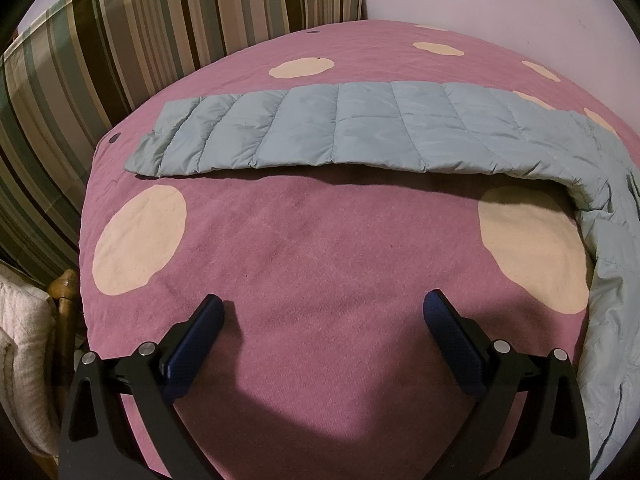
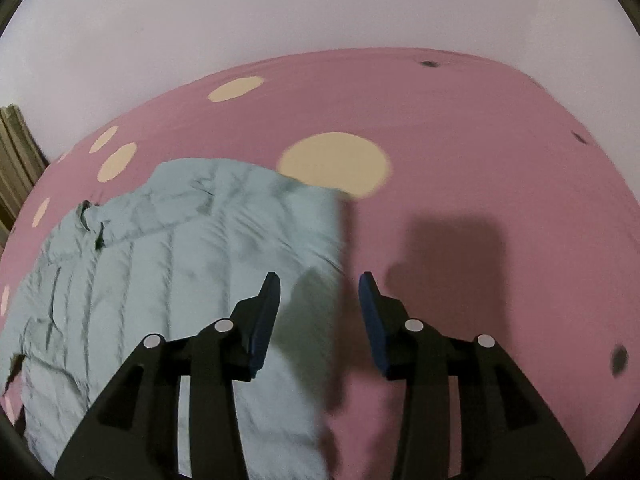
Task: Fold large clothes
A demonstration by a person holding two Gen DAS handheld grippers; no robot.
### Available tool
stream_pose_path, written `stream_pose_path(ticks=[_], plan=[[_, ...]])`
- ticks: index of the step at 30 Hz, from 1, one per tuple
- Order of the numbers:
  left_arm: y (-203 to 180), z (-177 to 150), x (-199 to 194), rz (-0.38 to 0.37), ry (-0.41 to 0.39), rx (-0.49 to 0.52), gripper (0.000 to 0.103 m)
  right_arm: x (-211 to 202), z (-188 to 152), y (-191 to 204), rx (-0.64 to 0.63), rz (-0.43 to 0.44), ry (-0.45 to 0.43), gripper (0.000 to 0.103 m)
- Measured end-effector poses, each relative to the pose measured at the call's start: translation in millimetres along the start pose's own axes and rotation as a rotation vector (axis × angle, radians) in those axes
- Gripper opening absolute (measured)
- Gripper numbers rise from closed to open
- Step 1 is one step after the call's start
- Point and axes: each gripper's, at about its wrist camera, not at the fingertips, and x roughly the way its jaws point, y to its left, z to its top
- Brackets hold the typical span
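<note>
A pale blue quilted jacket lies on a pink bedspread [image 1: 320, 248] with cream dots. In the left wrist view one long sleeve [image 1: 344, 128] stretches flat across the bed and bends down into the body [image 1: 612, 264] at the right edge. My left gripper [image 1: 324, 308] hovers open over bare bedspread, well short of the sleeve. In the right wrist view the jacket body [image 2: 192, 248] lies flat with a straight folded edge on its right. My right gripper [image 2: 320, 286] is open just above that edge, with nothing pressed between its pads.
A striped pillow [image 1: 120, 52] leans against the wall at the head of the bed. A white quilted cloth [image 1: 20, 340] and a wooden post [image 1: 66, 288] sit off the bed's left edge. Pink bedspread [image 2: 500, 200] spreads right of the jacket.
</note>
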Motion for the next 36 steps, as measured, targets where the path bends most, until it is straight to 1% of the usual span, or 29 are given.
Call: stream_pose_path(ticks=[4, 5, 7, 10, 12, 18, 20, 23, 26, 30, 36], plan=[[0, 0, 0, -0.001, 0.0, 0.0, 0.099, -16, -33, -24, 0.036, -0.071, 0.013, 0.041], [0, 1, 0, -0.002, 0.0, -0.001, 0.099, -16, -36, -26, 0.039, -0.074, 0.017, 0.041], [0, 1, 0, -0.001, 0.0, 0.0, 0.099, -19, -52, -30, 0.054, -0.059, 0.034, 0.041], [0, 0, 0, -0.002, 0.0, -0.001, 0.099, -25, -64, -20, 0.047, -0.023, 0.041, 0.041], [0, 1, 0, -0.001, 0.0, 0.0, 0.099, -29, -66, -7, 0.025, -0.011, 0.034, 0.041], [0, 0, 0, -0.002, 0.0, -0.001, 0.099, -33, -56, 39, -0.045, 0.046, 0.012, 0.041], [-1, 0, 0, -0.002, 0.0, -0.001, 0.099, -28, -54, 51, -0.072, 0.055, 0.009, 0.04], [0, 0, 0, -0.003, 0.0, -0.001, 0.099, -7, -54, 66, -0.1, 0.059, 0.038, 0.04], [0, 1, 0, -0.004, 0.001, -0.002, 0.099, 7, -57, 71, -0.115, 0.031, 0.056, 0.04], [0, 1, 0, -0.005, 0.0, -0.003, 0.099, 20, -62, 71, -0.114, 0.019, 0.063, 0.041], [1, 0, 0, -0.009, 0.0, -0.006, 0.099, 25, -72, 77, -0.161, -0.019, 0.024, 0.042]])
